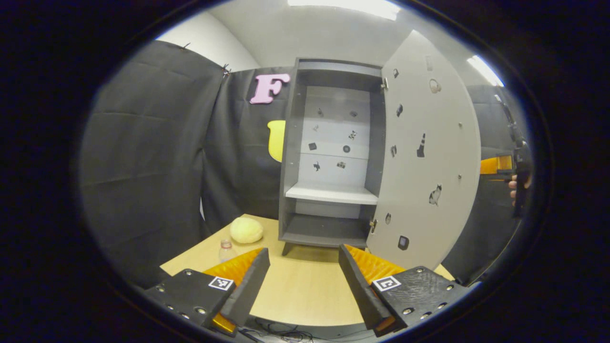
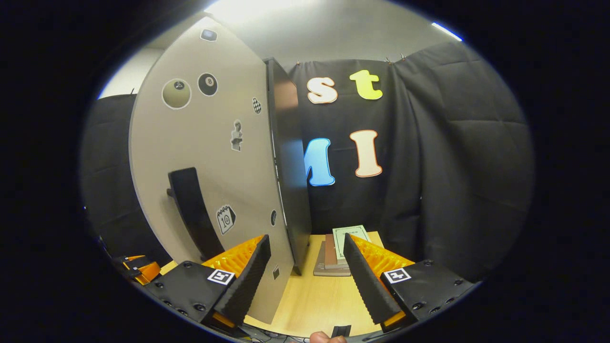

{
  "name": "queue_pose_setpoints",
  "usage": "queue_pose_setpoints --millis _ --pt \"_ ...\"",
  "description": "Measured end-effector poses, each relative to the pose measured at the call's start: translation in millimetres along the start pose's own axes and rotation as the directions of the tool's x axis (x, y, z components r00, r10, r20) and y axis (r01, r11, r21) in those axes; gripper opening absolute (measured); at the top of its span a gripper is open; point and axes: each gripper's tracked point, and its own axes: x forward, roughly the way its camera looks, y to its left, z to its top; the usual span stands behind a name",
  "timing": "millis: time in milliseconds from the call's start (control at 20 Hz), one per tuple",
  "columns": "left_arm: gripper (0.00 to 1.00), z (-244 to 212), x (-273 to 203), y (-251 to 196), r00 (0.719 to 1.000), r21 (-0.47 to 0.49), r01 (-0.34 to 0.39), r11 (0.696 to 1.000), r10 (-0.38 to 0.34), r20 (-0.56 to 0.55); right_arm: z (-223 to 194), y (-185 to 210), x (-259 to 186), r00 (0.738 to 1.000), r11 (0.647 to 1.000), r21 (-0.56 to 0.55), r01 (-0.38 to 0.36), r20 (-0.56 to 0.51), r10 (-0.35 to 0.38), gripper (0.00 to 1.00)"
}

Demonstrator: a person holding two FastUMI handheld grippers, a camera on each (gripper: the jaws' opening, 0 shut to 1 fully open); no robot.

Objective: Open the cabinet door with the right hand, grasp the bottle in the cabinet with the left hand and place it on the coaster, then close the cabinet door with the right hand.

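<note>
The grey cabinet [image 1: 329, 157] stands at the back of the table, its door [image 1: 429, 157] swung wide open to the right. Both of its shelves look bare. A small clear bottle [image 1: 225, 248] stands on the table left of the cabinet, partly hidden behind one finger of my left gripper [image 1: 304, 286], which is open and holds nothing. My right gripper [image 2: 305, 281] is open too, facing the door's outer face [image 2: 214, 157] just right of its black handle [image 2: 190, 209]; the door's free edge runs close by the gripper's left finger. The right gripper [image 1: 519, 181] and a hand show beyond the door.
A pale yellow rounded lump [image 1: 246, 230] lies on the wooden table [image 1: 305, 295] beside the bottle. A stack of books [image 2: 340, 250] sits at the table's far right by the black cloth wall. The left gripper [image 2: 138, 269] shows low left, past the door.
</note>
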Motion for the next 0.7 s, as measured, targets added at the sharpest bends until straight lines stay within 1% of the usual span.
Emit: queue_pose_setpoints --millis 100,250,400,450,500,600,650,700 --pt "0.88 1.3 4.5 13.4 1.000 -0.009 0.021 1.000 -0.021 -0.005 10.3 10.4 0.1 0.999 1.000 0.010 0.017 0.029 -0.018 0.98" --pt "0.87 3.4 12.4 37.9 0.999 0.014 0.036 0.999 -0.036 -0.012 14.2 21.6 -1.8 0.998 0.999 0.011 0.048 0.040 -0.048 0.98" --pt "0.87 0.7 23.3 65.3 0.999 0.028 0.037 0.999 -0.036 -0.026 15.5 20.8 -6.1 0.992 0.993 0.012 0.117 0.043 -0.117 0.97" --pt "0.87 1.2 26.0 72.0 0.999 0.020 0.044 0.999 -0.043 -0.026 15.5 22.1 -6.6 0.990 0.991 0.005 0.135 0.042 -0.135 0.97" --pt "0.90 3.2 28.3 77.9 0.999 0.012 0.048 0.999 -0.047 -0.023 17.2 23.9 -8.8 0.988 0.989 -0.008 0.146 0.047 -0.145 0.97" --pt "0.90 6.6 31.8 91.2 0.998 0.001 0.055 0.998 -0.055 -0.017 20.0 26.0 -12.0 0.982 0.981 -0.055 0.185 0.058 -0.182 0.97" --pt "0.87 8.8 34.1 98.4 0.998 -0.001 0.056 0.998 -0.056 -0.013 21.5 26.6 -13.7 0.977 0.975 -0.077 0.210 0.067 -0.205 0.96" --pt "0.90 9.9 37.7 104.8 0.998 -0.002 0.057 0.998 -0.057 -0.011 22.5 27.5 -15.2 0.972 0.969 -0.089 0.229 0.073 -0.223 0.97"
